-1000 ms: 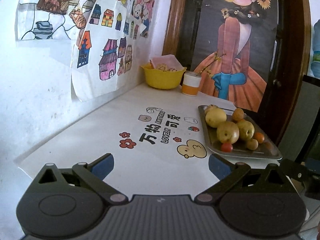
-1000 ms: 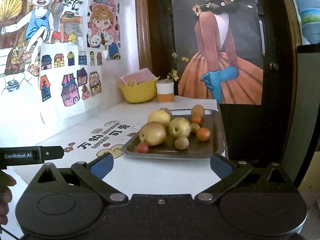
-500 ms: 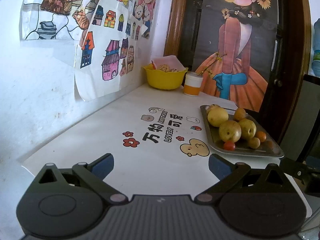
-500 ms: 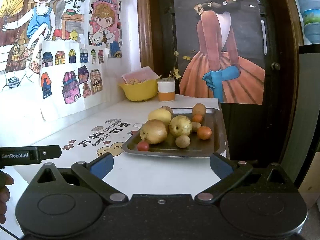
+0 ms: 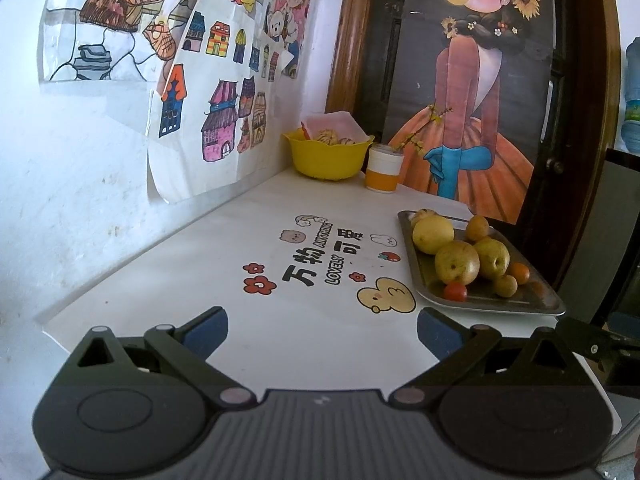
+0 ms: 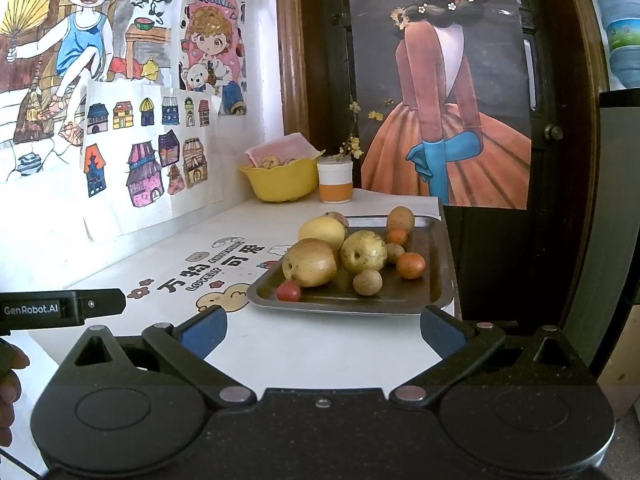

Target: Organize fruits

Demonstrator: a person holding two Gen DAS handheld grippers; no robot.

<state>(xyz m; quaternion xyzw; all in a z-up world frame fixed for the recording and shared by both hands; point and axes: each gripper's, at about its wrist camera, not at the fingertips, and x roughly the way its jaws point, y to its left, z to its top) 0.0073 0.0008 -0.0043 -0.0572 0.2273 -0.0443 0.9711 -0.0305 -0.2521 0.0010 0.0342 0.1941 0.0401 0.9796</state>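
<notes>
Right wrist: tray (image 6: 438,264) nearer than before; both grippers' jaws wide, empty.

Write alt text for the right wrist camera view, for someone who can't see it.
The open, empty right gripper faces a metal tray of yellow, brown and orange fruits plus a small red one on a white table. Behind sit a yellow bowl and a white-and-orange cup.
</notes>
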